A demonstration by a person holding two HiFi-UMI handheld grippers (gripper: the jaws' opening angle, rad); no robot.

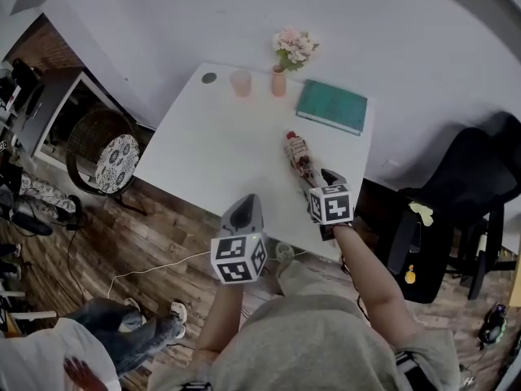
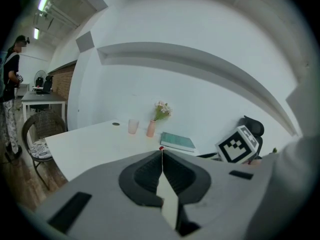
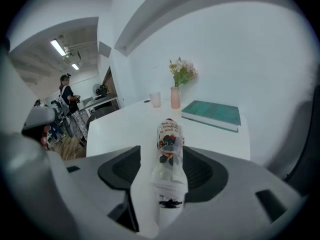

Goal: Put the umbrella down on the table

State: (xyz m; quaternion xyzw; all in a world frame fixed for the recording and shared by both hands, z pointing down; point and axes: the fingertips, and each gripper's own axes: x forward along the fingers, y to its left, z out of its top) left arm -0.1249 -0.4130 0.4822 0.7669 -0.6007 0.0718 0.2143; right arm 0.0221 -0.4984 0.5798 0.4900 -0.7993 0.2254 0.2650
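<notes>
Left gripper [image 1: 244, 208] closed, empty, at near table [image 1: 220, 137] edge. Right gripper [image 1: 320, 179] jaws apart around umbrella [image 1: 298, 151] lying on table; probably best drawn straight back, umbrella undisturbed.

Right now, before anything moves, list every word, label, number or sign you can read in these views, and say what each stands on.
No text here can be quoted with confidence.
Umbrella: a few lines of dark print on its sleeve, too blurred to read.
Teal book: no print readable on its cover.
Marker cubes: black-and-white square codes only, no letters or numbers.
Nothing else bears legible text.
</notes>
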